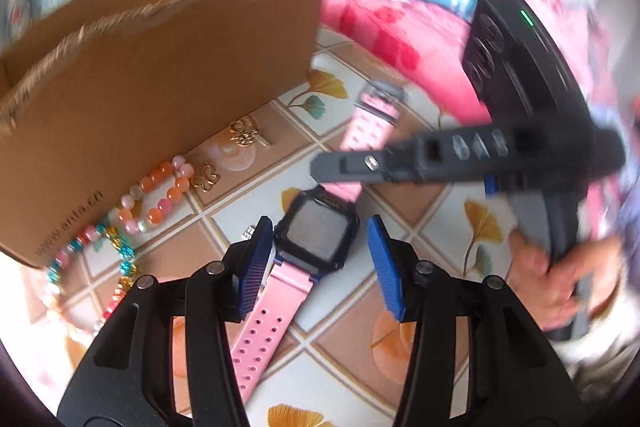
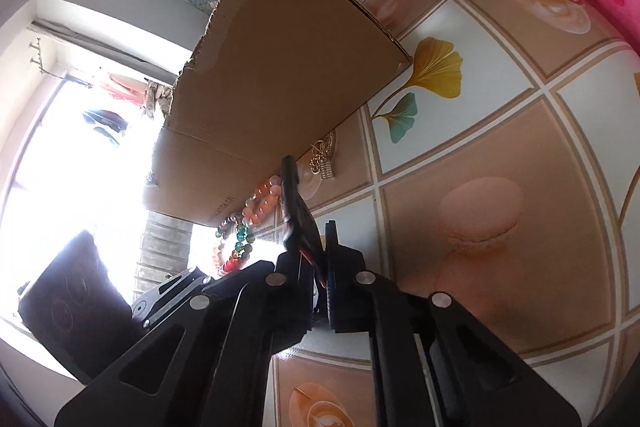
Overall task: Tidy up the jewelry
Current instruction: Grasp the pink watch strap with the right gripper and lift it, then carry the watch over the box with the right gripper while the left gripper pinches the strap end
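Lying flat on the tile-patterned worktop (image 1: 400, 227), the pink-strapped watch (image 1: 316, 231) has its dark square face turned up, one strap running toward the left wrist camera and the other away under the right gripper (image 1: 320, 173). The left gripper (image 1: 316, 267) hovers with its blue pads (image 1: 384, 267) apart on either side of the watch case, neither pad seen pressing on it. From the left view the right gripper reaches in across the far strap, a hand (image 1: 560, 283) on its handle; its tips look drawn together. In the right wrist view that gripper (image 2: 312, 259) is clamped on a thin dark piece (image 2: 294, 203) that stands up edge-on between its fingers; what this piece is I cannot tell for sure. A cardboard box (image 1: 160, 67) stands to the left, and along its base lie an orange bead bracelet (image 1: 160, 195), a multicoloured bead strand (image 1: 116, 247), a gold butterfly charm (image 1: 206, 179), a pale ring-shaped pendant (image 1: 236, 155) and a gold ornament (image 1: 244, 135). Pink floral fabric (image 1: 380, 39) is bunched behind the watch.
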Demonstrator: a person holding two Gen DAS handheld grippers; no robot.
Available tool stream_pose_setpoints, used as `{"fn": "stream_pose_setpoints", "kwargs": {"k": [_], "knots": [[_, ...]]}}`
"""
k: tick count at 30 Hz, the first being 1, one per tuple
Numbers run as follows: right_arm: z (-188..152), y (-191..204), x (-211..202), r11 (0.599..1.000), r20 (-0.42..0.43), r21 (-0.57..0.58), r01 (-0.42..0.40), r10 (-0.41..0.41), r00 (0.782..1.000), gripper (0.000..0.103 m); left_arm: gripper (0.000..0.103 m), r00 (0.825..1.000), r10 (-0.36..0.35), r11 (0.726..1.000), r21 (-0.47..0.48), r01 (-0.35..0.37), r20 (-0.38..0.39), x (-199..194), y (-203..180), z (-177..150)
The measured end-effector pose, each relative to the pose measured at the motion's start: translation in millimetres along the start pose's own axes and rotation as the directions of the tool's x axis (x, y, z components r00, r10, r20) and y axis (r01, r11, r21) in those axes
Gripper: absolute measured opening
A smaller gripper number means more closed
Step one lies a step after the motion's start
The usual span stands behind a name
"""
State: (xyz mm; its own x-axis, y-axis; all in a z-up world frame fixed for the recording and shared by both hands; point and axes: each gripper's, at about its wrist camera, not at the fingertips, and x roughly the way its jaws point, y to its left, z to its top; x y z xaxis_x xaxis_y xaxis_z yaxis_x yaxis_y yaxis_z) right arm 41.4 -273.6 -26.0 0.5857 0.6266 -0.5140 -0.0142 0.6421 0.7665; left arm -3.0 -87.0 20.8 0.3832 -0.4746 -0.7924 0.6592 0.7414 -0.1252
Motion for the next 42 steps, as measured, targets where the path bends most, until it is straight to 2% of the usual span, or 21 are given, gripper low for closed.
{"fn": "stream_pose_setpoints", "kwargs": {"k": [3, 6, 7, 10, 13, 14, 15, 19, 24, 27, 29, 32, 36, 39, 42], "knots": [[1, -3, -6, 1.000, 0.003, 0.019, -0.018, 0.018, 1.000, 0.006, 0.048, 0.993, 0.122, 0.983, 0.139, -0.120, -0.002, 0, -21, -11], [-1, 3, -18, 1.000, 0.026, -0.005, -0.027, 0.027, 0.999, 0.006, 0.049, 0.972, 0.235, 0.944, 0.235, -0.232, 0.016, 5, -35, -21], [-2, 8, -24, 0.999, 0.039, -0.021, -0.034, 0.034, 0.999, 0.006, 0.050, 0.964, 0.263, 0.928, 0.263, -0.265, 0.045, 4, -40, -24], [-6, 12, -38, 0.996, 0.055, -0.041, -0.079, 0.081, 0.995, 0.006, 0.050, 0.939, 0.332, 0.885, 0.315, -0.343, 0.091, 5, -51, -28], [-12, 26, -53, 0.989, 0.064, -0.069, -0.128, 0.132, 0.989, 0.006, 0.050, 0.922, 0.364, 0.859, 0.335, -0.387, 0.132, 5, -56, -32], [-13, 30, -56, 0.988, 0.068, -0.077, -0.135, 0.140, 0.988, 0.006, 0.048, 0.921, 0.365, 0.859, 0.331, -0.390, 0.138, 5, -56, -32], [-14, 33, -60, 0.986, 0.071, -0.080, -0.147, 0.153, 0.986, 0.006, 0.045, 0.920, 0.365, 0.862, 0.322, -0.391, 0.140, 6, -55, -32], [-16, 42, -78, 0.978, 0.097, -0.097, -0.187, 0.196, 0.976, 0.006, 0.017, 0.907, 0.401, 0.856, 0.300, -0.421, 0.129, 9, -51, -29], [-18, 52, -101, 0.970, 0.123, -0.123, -0.208, 0.223, 0.967, 0.006, 0.015, 0.894, 0.399, 0.863, 0.247, -0.441, 0.202, -6, -47, -28], [-20, 48, -112, 0.969, 0.138, -0.128, -0.211, 0.228, 0.964, 0.006, 0.002, 0.897, 0.381, 0.873, 0.233, -0.428, 0.223, -18, -51, -31], [-17, 51, -116, 0.972, 0.162, -0.137, -0.192, 0.213, 0.964, 0.006, 0.002, 0.912, 0.342, 0.898, 0.207, -0.389, 0.228, -31, -51, -31], [-13, 51, -128, 0.973, 0.186, -0.141, -0.184, 0.208, 0.960, 0.006, 0.002, 0.918, 0.306, 0.915, 0.188, -0.356, 0.251, -45, -50, -28], [-8, 53, -133, 0.973, 0.193, -0.144, -0.182, 0.208, 0.959, 0.006, 0.002, 0.937, 0.231, 0.955, 0.123, -0.269, 0.261, -63, -42, -19], [-5, 61, -134, 0.971, 0.183, -0.164, -0.172, 0.201, 0.962, 0.006, 0.002, 0.944, 0.183, 0.976, 0.064, -0.208, 0.275, -80, -39, -11], [-1, 80, -138, 0.964, 0.176, -0.216, -0.156, 0.195, 0.965, 0.006, 0.002, 0.938, 0.159, 0.983, 0.037, -0.178, 0.307, -98, -34, -3]]}}
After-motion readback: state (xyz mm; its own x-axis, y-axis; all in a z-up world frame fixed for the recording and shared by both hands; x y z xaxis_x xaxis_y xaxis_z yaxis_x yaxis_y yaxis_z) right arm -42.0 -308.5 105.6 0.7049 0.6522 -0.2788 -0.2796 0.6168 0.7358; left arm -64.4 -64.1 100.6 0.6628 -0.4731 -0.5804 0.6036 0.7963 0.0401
